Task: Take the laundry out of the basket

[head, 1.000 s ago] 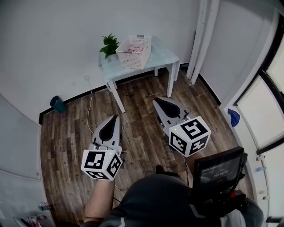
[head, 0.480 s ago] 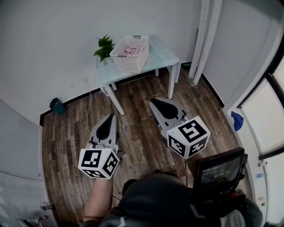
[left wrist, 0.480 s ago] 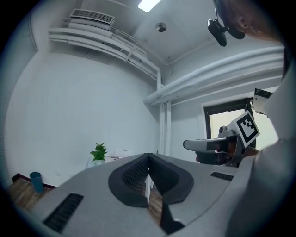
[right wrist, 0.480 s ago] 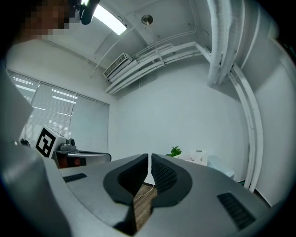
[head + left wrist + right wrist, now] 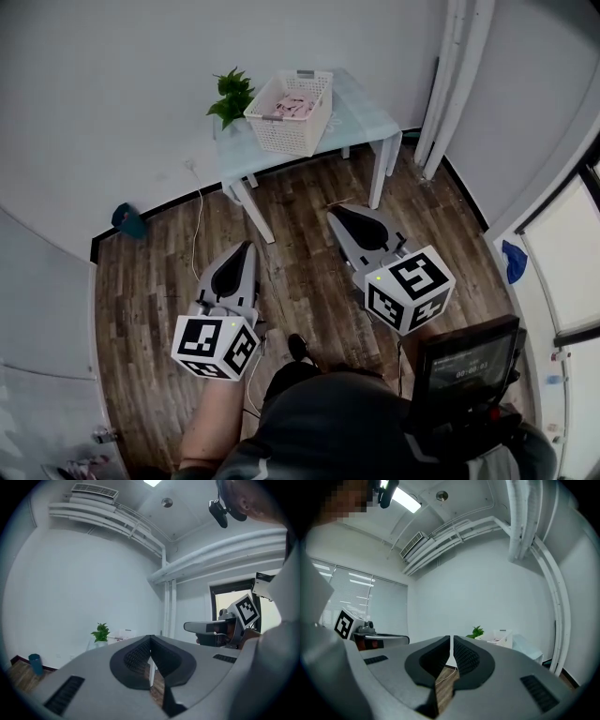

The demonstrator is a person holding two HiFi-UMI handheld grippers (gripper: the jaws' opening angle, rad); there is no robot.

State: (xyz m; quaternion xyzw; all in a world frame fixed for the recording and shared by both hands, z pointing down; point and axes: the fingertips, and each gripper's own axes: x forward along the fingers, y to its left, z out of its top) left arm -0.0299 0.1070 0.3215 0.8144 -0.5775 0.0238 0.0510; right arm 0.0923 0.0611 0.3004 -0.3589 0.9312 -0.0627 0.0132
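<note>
**Both grippers closed and empty, well apart from the basket on the table**

A small pale blue-green table [image 5: 366, 112] with white legs stands against the white wall at the far side of the room. On its top sits a white perforated plastic basket [image 5: 291, 127], and crumpled pink laundry [image 5: 293, 105] lies inside it, below the rim. A green leafy potted plant [image 5: 231, 96] stands on the table's left corner, just beside the basket.

The left gripper [image 5: 246, 247] is held over the dark wood-plank floor [image 5: 150, 281], well in front of the table and to its left. In the left gripper view its two black-padded jaws meet at the tips and nothing is between them. The right gripper [image 5: 335, 213] is also in front of the table, nearer to it than the left one and in line with its right half. Its jaws are drawn together with only a thin slit between the pads, and they hold nothing. Both grippers point roughly toward the table, and neither touches it.

A thin white cable [image 5: 195, 234] runs down the wall and across the floor to the left of the table. Farther left, a small teal object [image 5: 127, 221] lies against the skirting. A blue cloth [image 5: 514, 262] lies well to the right of the table, by the window.
</note>
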